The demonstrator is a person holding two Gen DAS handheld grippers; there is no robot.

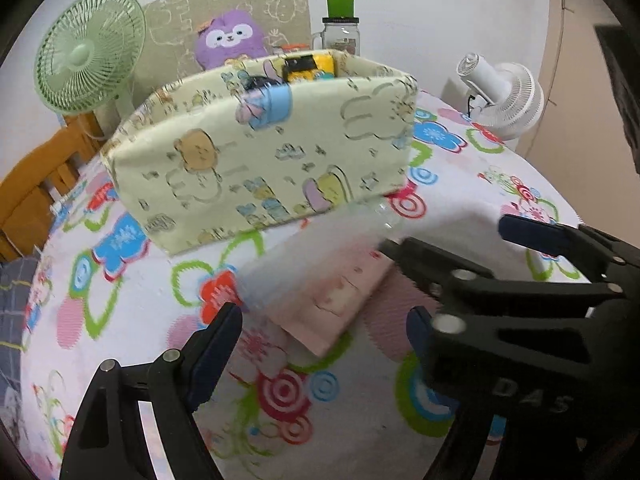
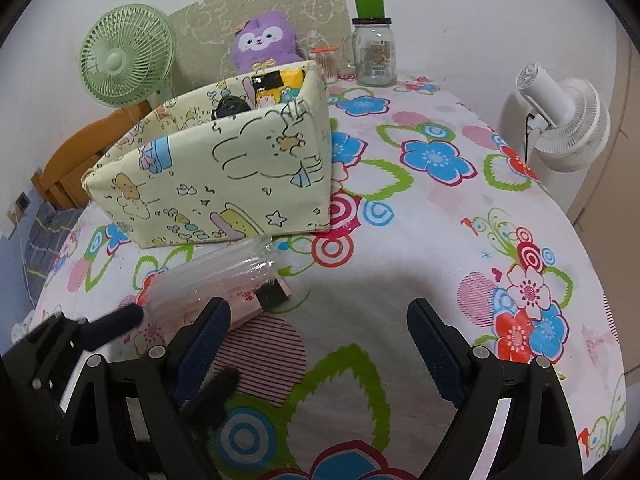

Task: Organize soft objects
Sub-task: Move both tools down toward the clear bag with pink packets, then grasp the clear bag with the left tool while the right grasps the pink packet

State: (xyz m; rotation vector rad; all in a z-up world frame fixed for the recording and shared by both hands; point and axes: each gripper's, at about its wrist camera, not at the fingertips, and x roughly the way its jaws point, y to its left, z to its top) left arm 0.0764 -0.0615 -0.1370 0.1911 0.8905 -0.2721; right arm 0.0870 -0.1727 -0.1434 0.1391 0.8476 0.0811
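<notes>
A pink pack in clear plastic wrap (image 1: pixel 320 296) (image 2: pixel 224 280) lies on the flowered tablecloth, just in front of a pale yellow fabric box (image 1: pixel 260 160) (image 2: pixel 220 172) printed with cartoons. The box holds yellow packets (image 1: pixel 310 65) and a dark item. My left gripper (image 1: pixel 316 340) is open, its fingertips either side of the pack's near corner and not pressing it. My right gripper (image 2: pixel 320 340) is open over bare cloth to the right of the pack, with nothing between its fingers. Its fingers (image 1: pixel 528 232) also show in the left wrist view.
A purple plush (image 1: pixel 230 40) (image 2: pixel 266 44) sits behind the box. A green fan (image 1: pixel 88 56) stands at the back left and a white fan (image 2: pixel 560 120) at the right table edge. A glass jar with a green lid (image 2: pixel 374 52) is at the back, and a wooden chair (image 1: pixel 40 184) stands to the left.
</notes>
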